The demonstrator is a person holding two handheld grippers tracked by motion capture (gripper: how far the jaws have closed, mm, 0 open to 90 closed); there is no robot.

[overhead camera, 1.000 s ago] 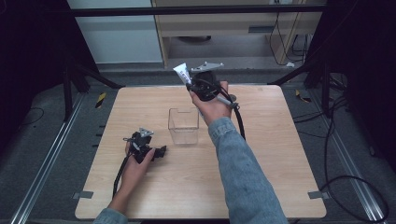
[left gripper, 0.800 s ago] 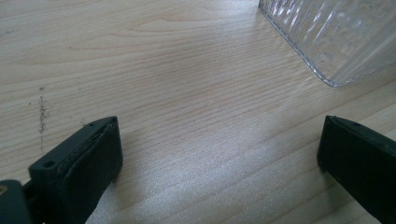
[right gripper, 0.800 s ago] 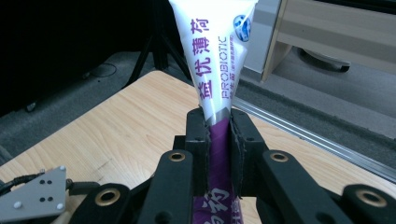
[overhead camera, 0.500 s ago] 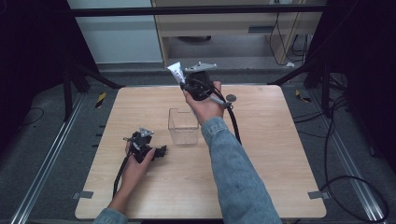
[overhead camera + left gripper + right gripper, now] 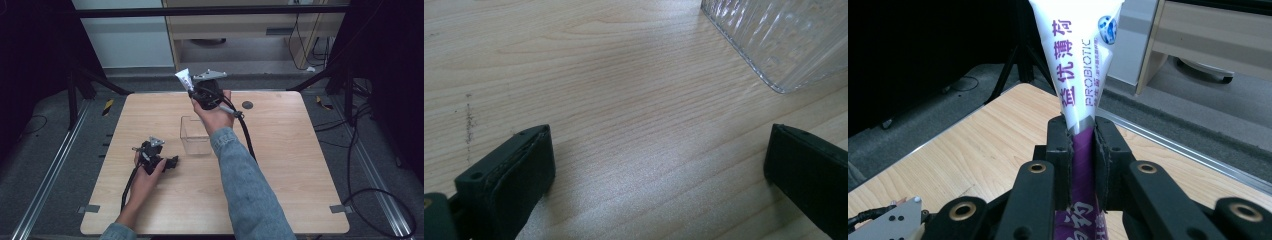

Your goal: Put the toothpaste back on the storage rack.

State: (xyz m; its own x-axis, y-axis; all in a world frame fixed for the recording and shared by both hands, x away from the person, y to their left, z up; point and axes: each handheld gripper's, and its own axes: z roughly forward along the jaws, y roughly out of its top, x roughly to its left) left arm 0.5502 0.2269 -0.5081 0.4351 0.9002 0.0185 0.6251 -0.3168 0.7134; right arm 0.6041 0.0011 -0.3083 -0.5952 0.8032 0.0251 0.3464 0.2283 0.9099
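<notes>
My left tool point(image 5: 170, 162) lies low on the bench point(image 5: 300, 165) at my near left, its jaws spread wide over bare wood with nothing between them. Just beyond it, in the left gripper view, a corner of the ribbed clear container point(image 5: 784, 40) shows, the rest cut off by the picture's edge. From above, that container point(image 5: 196, 135) stands mid-bench, just in front of my right forearm. Farther out, my right tool point(image 5: 1082, 145) is held up over the far edge of the bench, pressed together and pinching a white-and-purple tube point(image 5: 1078, 60) that stands up out of the jaws. It reads "PROBIOTIC" beside Chinese characters; its lower purple part is hidden between the pads and its top is cut off. A small dark disc point(image 5: 247, 105) lies on the bench near that hand
</notes>
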